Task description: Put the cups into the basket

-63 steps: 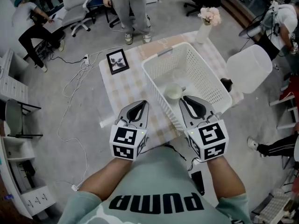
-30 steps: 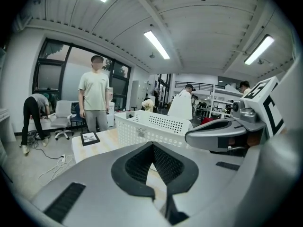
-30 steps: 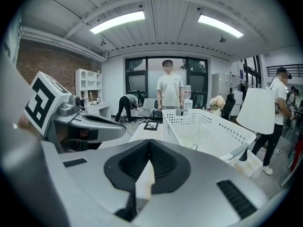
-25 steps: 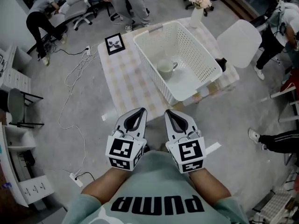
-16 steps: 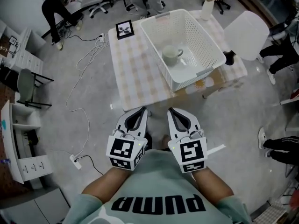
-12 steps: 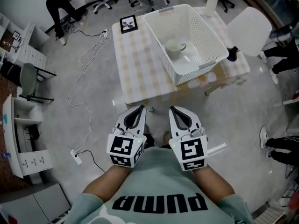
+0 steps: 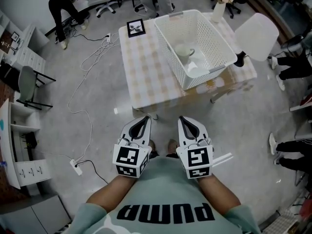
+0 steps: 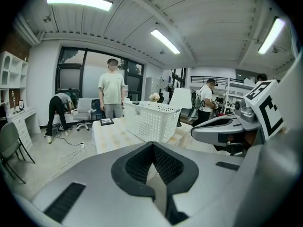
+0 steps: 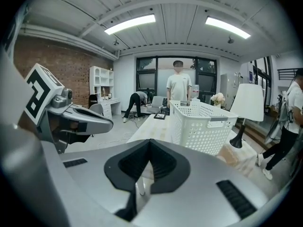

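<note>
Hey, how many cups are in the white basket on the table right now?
2. One cup with a handle sits near the middle of the basket; a second white one, less clear, lies toward the near wall. The walls may hide more.

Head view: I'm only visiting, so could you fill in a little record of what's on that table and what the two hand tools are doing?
Surface: table with a checked cloth
Container: white basket on the table
Inside it: a cup
Also on the table: picture frame, flower vase
Left gripper: shut, empty, short of the table
Right gripper: shut, empty, beside the left
</note>
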{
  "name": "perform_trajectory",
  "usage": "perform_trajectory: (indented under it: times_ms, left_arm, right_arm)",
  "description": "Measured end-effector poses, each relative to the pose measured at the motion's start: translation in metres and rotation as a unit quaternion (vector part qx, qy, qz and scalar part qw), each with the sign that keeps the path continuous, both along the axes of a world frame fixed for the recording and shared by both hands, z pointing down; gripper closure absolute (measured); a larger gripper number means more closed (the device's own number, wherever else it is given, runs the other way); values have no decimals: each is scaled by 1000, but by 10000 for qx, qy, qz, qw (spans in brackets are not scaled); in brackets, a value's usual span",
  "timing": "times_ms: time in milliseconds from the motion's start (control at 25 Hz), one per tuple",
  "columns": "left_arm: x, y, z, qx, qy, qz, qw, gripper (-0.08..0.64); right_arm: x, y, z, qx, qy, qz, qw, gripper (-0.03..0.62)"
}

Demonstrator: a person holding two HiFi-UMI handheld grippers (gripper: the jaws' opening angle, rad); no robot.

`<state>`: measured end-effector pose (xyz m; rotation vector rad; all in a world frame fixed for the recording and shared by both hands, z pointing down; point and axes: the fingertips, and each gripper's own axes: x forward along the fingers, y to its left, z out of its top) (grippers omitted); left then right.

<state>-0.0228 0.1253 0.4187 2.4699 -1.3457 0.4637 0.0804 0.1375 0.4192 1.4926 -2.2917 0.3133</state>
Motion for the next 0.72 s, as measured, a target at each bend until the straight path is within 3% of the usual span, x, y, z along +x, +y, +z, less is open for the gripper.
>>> perform_trajectory:
  times_ms: [720]
  left_arm:
    - [-12, -12, -14, 154, 103, 240, 9995, 558]
  right_arm:
    - [-9, -7, -7, 57, 16, 354, 9994, 581]
